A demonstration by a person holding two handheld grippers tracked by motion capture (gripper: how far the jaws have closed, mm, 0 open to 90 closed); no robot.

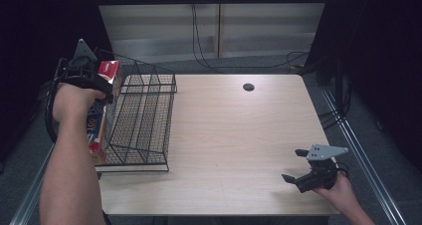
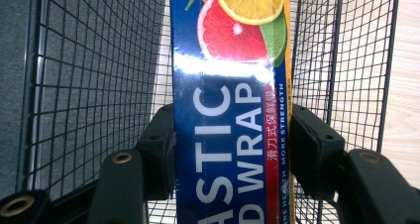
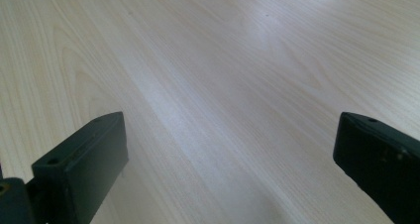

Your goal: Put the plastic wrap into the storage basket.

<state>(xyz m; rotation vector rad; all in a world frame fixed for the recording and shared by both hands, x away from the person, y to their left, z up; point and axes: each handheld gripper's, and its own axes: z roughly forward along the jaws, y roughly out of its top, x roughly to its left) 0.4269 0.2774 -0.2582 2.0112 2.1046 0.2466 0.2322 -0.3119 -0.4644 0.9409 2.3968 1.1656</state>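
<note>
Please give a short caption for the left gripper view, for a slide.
Left gripper clamps a plastic wrap box above a wire basket.

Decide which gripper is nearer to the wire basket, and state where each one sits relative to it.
Left. The left gripper holds a plastic wrap box at the wire basket, against its left side. The right gripper hovers over the table near its front right corner.

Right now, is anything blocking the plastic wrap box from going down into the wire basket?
Nothing visible does. The left gripper holds the plastic wrap box over the wire basket, whose compartments look empty.
</note>
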